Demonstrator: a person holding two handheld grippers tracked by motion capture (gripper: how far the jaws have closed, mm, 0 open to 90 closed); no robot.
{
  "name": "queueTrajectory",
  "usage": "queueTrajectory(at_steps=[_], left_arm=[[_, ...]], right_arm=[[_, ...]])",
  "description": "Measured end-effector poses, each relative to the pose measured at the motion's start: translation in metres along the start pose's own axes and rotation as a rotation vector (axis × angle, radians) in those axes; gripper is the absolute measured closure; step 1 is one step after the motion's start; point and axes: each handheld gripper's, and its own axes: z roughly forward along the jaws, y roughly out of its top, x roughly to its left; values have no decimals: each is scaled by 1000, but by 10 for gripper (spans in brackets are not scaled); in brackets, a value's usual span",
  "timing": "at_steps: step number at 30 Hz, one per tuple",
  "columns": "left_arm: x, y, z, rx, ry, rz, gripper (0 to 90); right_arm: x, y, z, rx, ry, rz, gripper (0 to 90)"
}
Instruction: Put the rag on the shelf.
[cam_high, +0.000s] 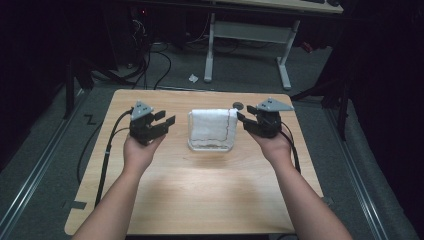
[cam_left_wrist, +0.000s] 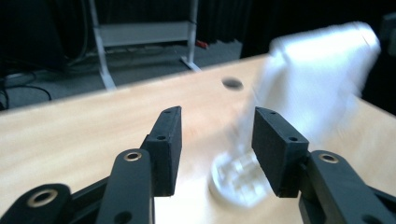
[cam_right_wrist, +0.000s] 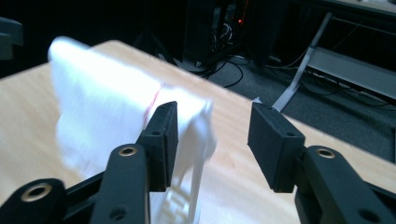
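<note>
- Towel (cam_high: 212, 126), white with a thin red line along its edge, hangs draped over a clear rack (cam_high: 212, 146) at the middle of the table (cam_high: 200, 200); it covers the rack's top and falls down the sides, so the rack holds it off the wood.
- Clear rack stands on its base, which shows blurred in the left gripper view (cam_left_wrist: 238, 179) beneath the cloth (cam_left_wrist: 317, 74).
- Right tool (cam_high: 246, 120) sits just beside the towel's right edge, jaws apart with nothing between them; in the right gripper view the cloth (cam_right_wrist: 107, 112) lies beside one jaw, not inside the gap. Its closeness suggests it is working on that edge.
- Left tool (cam_high: 167, 121) is held apart from the towel on the left, jaws wide and empty, pointing toward the rack.
- A small dark round spot (cam_high: 238, 105) lies on the table behind the rack.
- Beyond the table, a white desk frame (cam_high: 247, 35) and cables (cam_high: 150, 65) stand on the grey floor.
</note>
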Motion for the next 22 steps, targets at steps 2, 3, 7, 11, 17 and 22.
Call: queueTrajectory(at_steps=[2,3,7,11,17,22], left_arm=[[-7,-21,-11,26,-19,2,526],[-10,-34,-17,42,-31,0,524],[-25,-83,-38,140,-39,37,515],[-34,-122,-58,210,-48,29,502],[-48,-147,-75,253,-84,15,504],[-47,-145,-66,244,-86,-10,494]], right_arm=[[6,-14,-8,14,-4,-16,502],[9,-22,-13,14,-6,-23,497],[23,-57,-29,46,-6,-32,475],[39,-99,-40,103,16,1,457],[59,-168,-58,170,9,38,494],[51,-170,-57,205,17,64,452]])
